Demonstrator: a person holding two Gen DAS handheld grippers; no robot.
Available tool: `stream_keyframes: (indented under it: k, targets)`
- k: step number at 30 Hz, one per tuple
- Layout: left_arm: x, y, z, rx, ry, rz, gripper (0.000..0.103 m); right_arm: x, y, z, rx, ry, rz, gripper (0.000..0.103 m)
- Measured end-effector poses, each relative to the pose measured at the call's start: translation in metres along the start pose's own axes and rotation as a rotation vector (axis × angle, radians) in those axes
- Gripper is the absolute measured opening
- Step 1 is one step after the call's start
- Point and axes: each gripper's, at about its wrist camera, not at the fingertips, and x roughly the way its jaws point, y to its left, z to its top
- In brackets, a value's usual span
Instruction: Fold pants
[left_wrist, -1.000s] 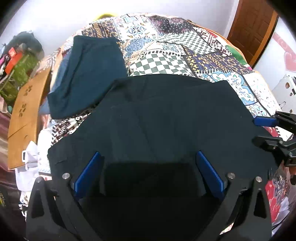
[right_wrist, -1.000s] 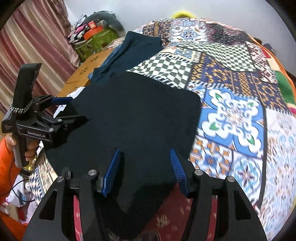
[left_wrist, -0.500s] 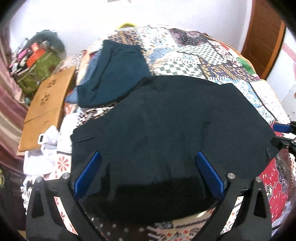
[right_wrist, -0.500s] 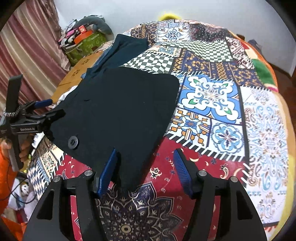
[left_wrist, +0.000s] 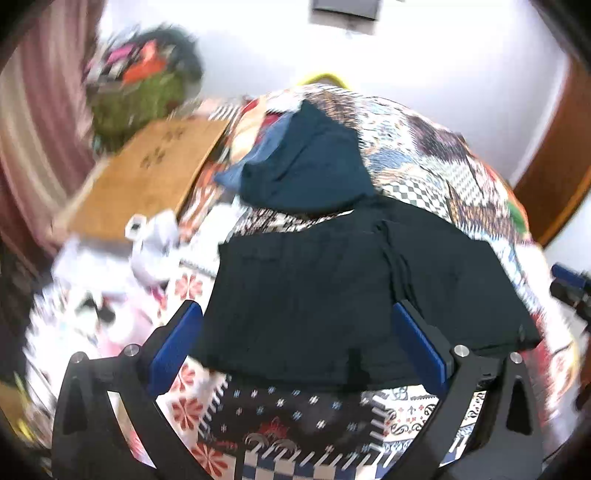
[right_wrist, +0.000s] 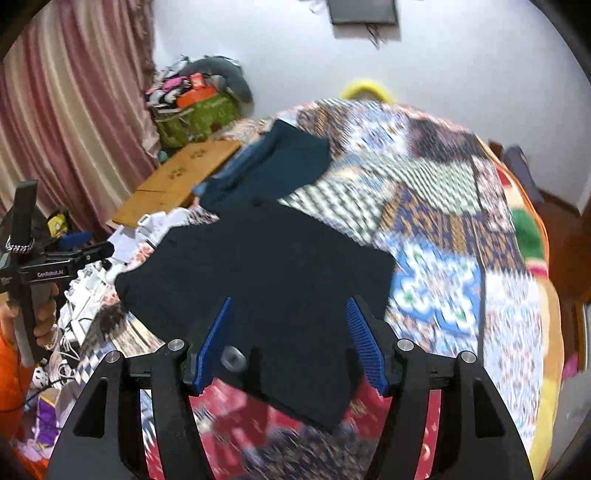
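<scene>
Pants (left_wrist: 332, 295) lay folded flat on the patchwork bedspread (right_wrist: 461, 258) (dark fabric); both grippers' jaws stood apart above them, clasping nothing.

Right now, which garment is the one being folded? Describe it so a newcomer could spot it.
Start at the patchwork quilt covering the bed. On its near end lie the black pants, folded into a flat slab. Unlike the teal garment lying just beyond them, nearer the wall, they are black and sit closest to both grippers.
</scene>
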Motion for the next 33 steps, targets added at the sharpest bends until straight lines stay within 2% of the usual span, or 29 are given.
stream_keyframes:
  k: [4, 8, 11, 13, 15, 21, 27, 29, 31, 33]
  targets:
    - [0.017, 0.041, -0.014, -0.164, 0.094, -0.058, 0.103, 0.023, 0.021, 0.01, -0.038, 0.011, 0.029, 0.06]
    - [0.037, 0.062, -0.035, -0.259, 0.176, -0.098, 0.103, 0.057, 0.04, 0.008, -0.072, 0.072, 0.044, 0.06]
    - [0.052, 0.076, -0.053, -0.362, 0.244, -0.19, 0.103, 0.08, 0.05, 0.001, -0.114, 0.125, 0.034, 0.06]
    - [0.063, 0.083, -0.063, -0.437, 0.288, -0.284, 0.103, 0.09, 0.055, -0.006, -0.139, 0.155, 0.025, 0.06]
    - [0.073, 0.09, -0.068, -0.511, 0.309, -0.364, 0.103, 0.088, 0.053, -0.009, -0.131, 0.143, 0.031, 0.061]
    - [0.105, 0.101, -0.063, -0.601, 0.337, -0.459, 0.103, 0.089, 0.052, -0.008, -0.134, 0.168, 0.055, 0.061]
    - [0.138, 0.111, -0.047, -0.633, 0.353, -0.461, 0.103, 0.091, 0.051, -0.011, -0.111, 0.164, 0.073, 0.062]
    - [0.142, 0.115, -0.042, -0.65, 0.344, -0.431, 0.095, 0.091, 0.052, -0.011, -0.108, 0.161, 0.074, 0.062]
    - [0.144, 0.116, -0.037, -0.641, 0.341, -0.356, 0.065, 0.091, 0.052, -0.011, -0.104, 0.16, 0.076, 0.062]
    - [0.14, 0.114, -0.032, -0.604, 0.317, -0.291, 0.049, 0.09, 0.051, -0.011, -0.093, 0.156, 0.079, 0.062]
